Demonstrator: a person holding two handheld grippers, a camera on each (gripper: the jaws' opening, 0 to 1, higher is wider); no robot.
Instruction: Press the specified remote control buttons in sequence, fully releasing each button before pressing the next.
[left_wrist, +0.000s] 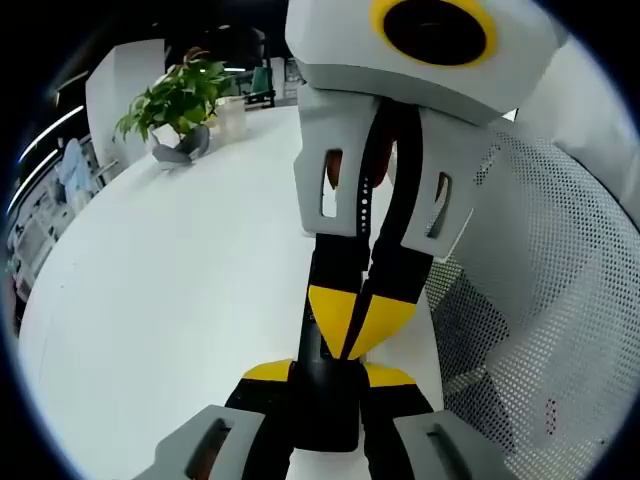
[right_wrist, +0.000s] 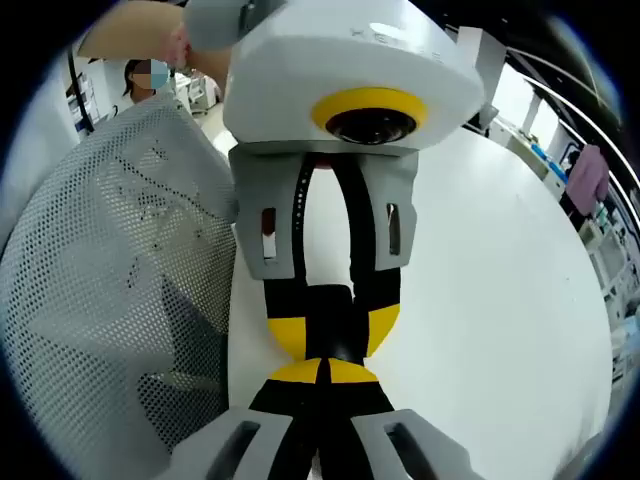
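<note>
A black remote control (left_wrist: 325, 410) stands between the yellow-tipped jaws of my left gripper (left_wrist: 330, 373), which is shut on it at the bottom of the left gripper view. My right gripper (left_wrist: 355, 325) comes down from the top of that view, its yellow tips closed together and resting on the remote's upper end. In the right gripper view my right gripper (right_wrist: 325, 371) is shut with its tips meeting against the remote (right_wrist: 330, 310). Opposite it, the left gripper (right_wrist: 335, 330) holds the remote by both sides. The buttons are hidden.
Below lies a white round table (left_wrist: 180, 280). A potted plant (left_wrist: 175, 100) and a white cup (left_wrist: 232, 115) stand at its far edge. A white mesh chair back (right_wrist: 120, 280) is close beside the grippers. A person (right_wrist: 150, 75) is in the background.
</note>
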